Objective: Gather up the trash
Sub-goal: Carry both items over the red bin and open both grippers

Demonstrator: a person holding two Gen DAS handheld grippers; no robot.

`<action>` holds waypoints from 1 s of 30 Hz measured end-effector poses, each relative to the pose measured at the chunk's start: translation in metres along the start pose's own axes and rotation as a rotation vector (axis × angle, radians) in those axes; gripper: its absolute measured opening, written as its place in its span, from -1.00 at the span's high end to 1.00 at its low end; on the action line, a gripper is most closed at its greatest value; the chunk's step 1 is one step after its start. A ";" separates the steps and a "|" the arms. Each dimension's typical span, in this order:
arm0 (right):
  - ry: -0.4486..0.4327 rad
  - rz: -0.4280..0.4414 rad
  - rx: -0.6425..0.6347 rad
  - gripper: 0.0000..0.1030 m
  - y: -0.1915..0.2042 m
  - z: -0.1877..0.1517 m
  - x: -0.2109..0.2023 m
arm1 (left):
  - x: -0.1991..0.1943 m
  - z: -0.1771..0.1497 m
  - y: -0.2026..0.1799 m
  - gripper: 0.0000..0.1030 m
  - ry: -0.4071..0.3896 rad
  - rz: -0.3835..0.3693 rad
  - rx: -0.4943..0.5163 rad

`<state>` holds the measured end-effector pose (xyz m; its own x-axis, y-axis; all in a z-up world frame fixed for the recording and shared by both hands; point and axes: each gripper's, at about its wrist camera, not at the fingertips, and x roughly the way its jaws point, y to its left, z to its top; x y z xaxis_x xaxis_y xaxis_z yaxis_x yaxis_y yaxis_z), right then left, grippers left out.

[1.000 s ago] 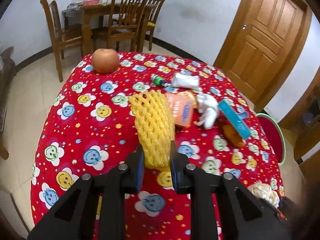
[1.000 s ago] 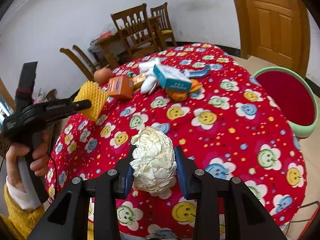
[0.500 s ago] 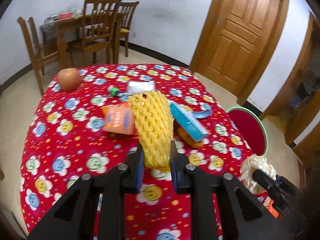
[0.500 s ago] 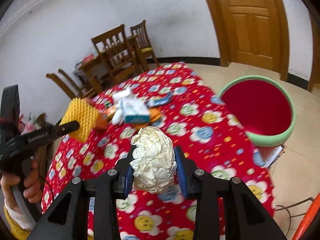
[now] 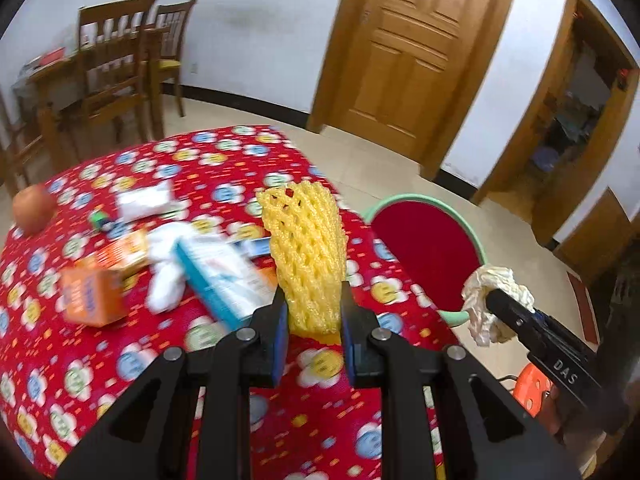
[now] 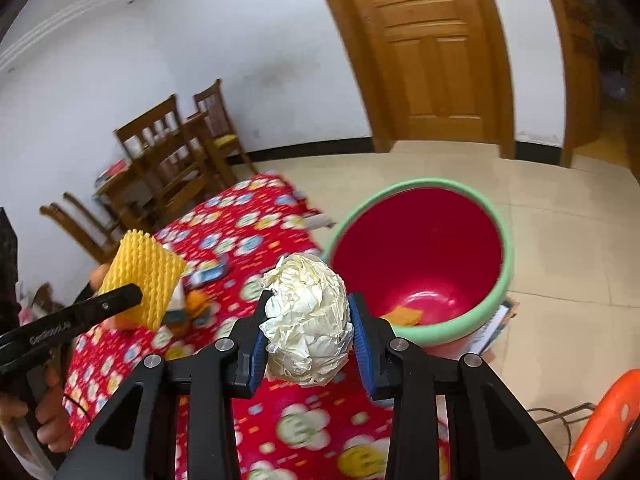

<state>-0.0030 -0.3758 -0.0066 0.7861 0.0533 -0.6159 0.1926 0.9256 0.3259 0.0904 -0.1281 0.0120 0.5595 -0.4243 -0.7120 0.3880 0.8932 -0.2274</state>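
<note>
My left gripper (image 5: 312,320) is shut on a yellow foam fruit net (image 5: 306,248) and holds it upright above the red smiley tablecloth (image 5: 120,352). My right gripper (image 6: 307,328) is shut on a crumpled white paper ball (image 6: 306,312), above the table's edge. A red bin with a green rim (image 6: 420,256) stands on the floor just beyond the table; an orange scrap lies at its bottom. The bin (image 5: 424,248) also shows in the left wrist view, right of the net. The paper ball (image 5: 486,300) and the foam net (image 6: 140,280) each show in the other view.
On the table lie an orange box (image 5: 90,296), a blue-and-white box (image 5: 224,276), white crumpled tissue (image 5: 168,276), a white packet (image 5: 144,200) and an apple (image 5: 32,208). Wooden chairs (image 5: 120,68) and a door (image 5: 404,52) stand behind. An orange stool (image 6: 604,420) is at the right.
Both grippers have swung right toward the bin while keeping their hold. The bin now fills more of the right wrist view, and the table items have slid left.
</note>
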 end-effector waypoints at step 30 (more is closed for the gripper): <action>0.016 -0.182 0.135 0.23 -0.101 0.026 0.049 | 0.134 0.043 -0.088 0.58 0.104 -0.076 0.113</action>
<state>0.0314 -0.4761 -0.0508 0.7222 -0.1029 -0.6840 0.4081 0.8618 0.3013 0.1626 -0.2699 -0.0352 0.4489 -0.4673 -0.7616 0.5098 0.8340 -0.2113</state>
